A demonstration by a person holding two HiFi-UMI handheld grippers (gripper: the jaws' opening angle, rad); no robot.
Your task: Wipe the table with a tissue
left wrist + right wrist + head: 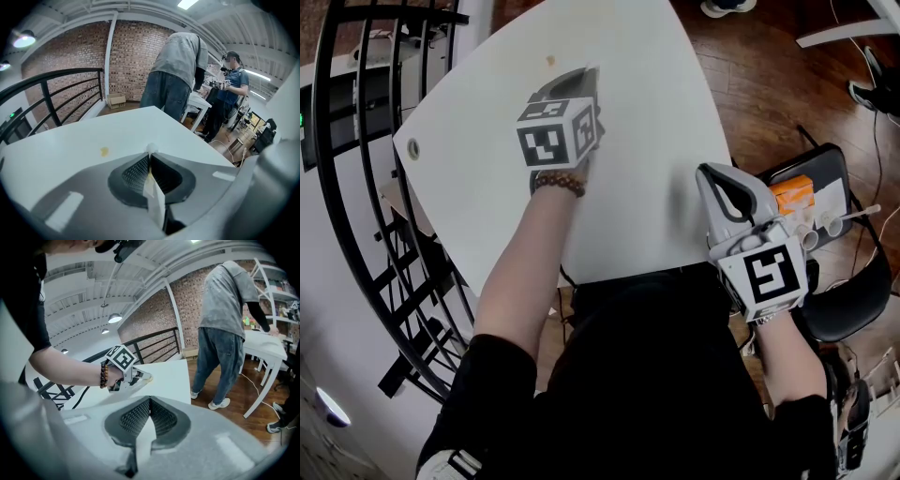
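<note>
Left gripper (150, 155): jaws clamped on a tissue (153, 192), a white tuft poking past the tips. Tips are low over the white table (647, 112). A yellow stain (104, 151) sits near the tips, apart from them. Right gripper (149, 401): jaws together, nothing between them, at the table's near right edge.

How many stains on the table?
1: a small yellowish spot on the white table, just ahead of the left claw, which is shut on a tissue. More could be hidden under it.
</note>
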